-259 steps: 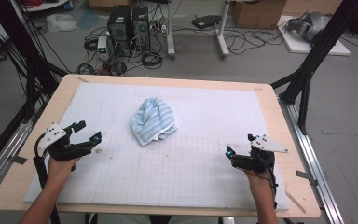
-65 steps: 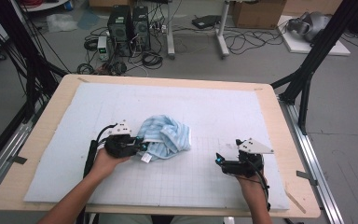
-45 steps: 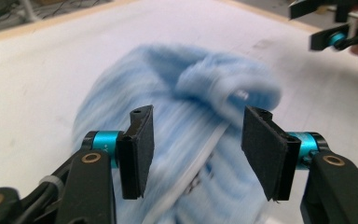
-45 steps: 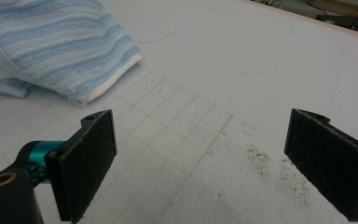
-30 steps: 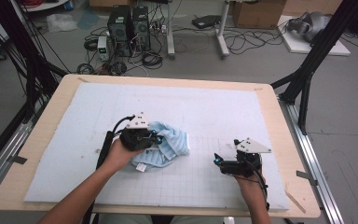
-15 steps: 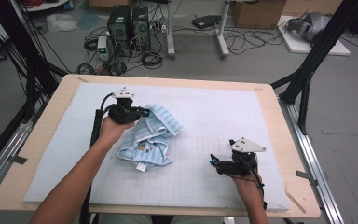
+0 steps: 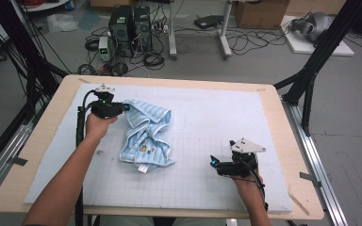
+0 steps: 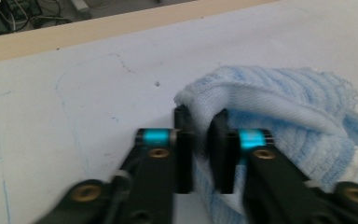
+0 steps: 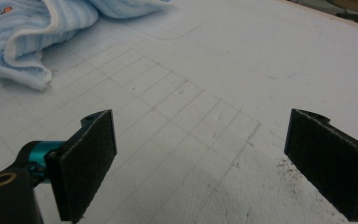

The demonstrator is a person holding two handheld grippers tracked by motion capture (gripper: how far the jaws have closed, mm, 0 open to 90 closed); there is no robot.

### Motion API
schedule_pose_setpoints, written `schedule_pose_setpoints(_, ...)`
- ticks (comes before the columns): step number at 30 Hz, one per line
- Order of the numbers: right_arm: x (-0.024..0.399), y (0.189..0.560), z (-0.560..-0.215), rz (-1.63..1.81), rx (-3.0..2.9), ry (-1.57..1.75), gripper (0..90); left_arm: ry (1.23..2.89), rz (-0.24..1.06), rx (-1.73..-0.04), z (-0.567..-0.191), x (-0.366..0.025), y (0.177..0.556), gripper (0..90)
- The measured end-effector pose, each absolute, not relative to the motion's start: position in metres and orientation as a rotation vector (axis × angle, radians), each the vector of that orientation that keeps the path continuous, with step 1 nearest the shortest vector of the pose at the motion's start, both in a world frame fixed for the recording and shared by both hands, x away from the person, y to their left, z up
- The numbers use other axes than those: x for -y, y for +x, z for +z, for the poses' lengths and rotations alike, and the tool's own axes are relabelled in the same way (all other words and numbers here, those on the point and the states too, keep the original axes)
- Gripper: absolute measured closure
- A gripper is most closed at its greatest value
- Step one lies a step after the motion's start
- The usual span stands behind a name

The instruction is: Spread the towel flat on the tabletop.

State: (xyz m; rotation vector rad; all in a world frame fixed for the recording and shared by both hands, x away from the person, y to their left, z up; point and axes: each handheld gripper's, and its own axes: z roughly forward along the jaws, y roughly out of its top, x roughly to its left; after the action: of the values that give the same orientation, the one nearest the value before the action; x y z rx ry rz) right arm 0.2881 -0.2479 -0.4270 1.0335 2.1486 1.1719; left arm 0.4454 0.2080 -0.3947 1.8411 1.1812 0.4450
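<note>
Nearest you, your right tool rests on the white gridded mat toward the counter's near right corner, its felt-faced jaws spread wide with nothing between them. Past it, left of centre, the soft pale-blue striped terry towel lies crumpled, half drawn out toward the far left corner. There your left tool has just been opening, its jaws a little apart with a fold of towel between them; you seem to be spreading the towel flat, so next comes regripping another edge.

One blue towel, two grippers
</note>
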Motion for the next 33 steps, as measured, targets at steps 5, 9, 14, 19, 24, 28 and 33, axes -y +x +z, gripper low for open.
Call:
schedule_pose_setpoints(5, 0.240, 0.290, -0.423, 1.222, -2.145, 1.034, 8.2, 1.844, 0.420, -1.124, -0.401, -0.210, 0.432, 42.3)
schedule_pose_setpoints(9, 0.222, 0.297, -0.419, 1.258, -2.176, 0.992, 8.2, 1.841, 0.445, -1.051, -0.401, -0.210, 0.413, 41.2)
schedule_pose_setpoints(14, 0.192, 0.313, -0.416, 1.314, -2.215, 0.973, 8.1, 1.820, 0.463, -0.997, -0.405, -0.212, 0.391, 38.8)
schedule_pose_setpoints(19, 0.161, 0.329, -0.420, 1.317, -2.294, 0.984, 10.8, 1.798, 0.451, -0.993, -0.410, -0.216, 0.379, 35.1)
schedule_pose_setpoints(24, 0.132, 0.337, -0.420, 1.365, -2.375, 0.892, 32.1, 1.765, 0.460, -0.996, -0.414, -0.218, 0.372, 31.5)
schedule_pose_setpoints(28, 0.110, 0.343, -0.422, 1.350, -2.459, 0.822, 44.2, 1.732, 0.452, -1.003, -0.419, -0.222, 0.367, 25.9)
schedule_pose_setpoints(33, 0.094, 0.350, -0.428, 1.241, -2.499, 0.770, 78.2, 1.729, 0.438, -1.000, -0.421, -0.225, 0.366, 26.4)
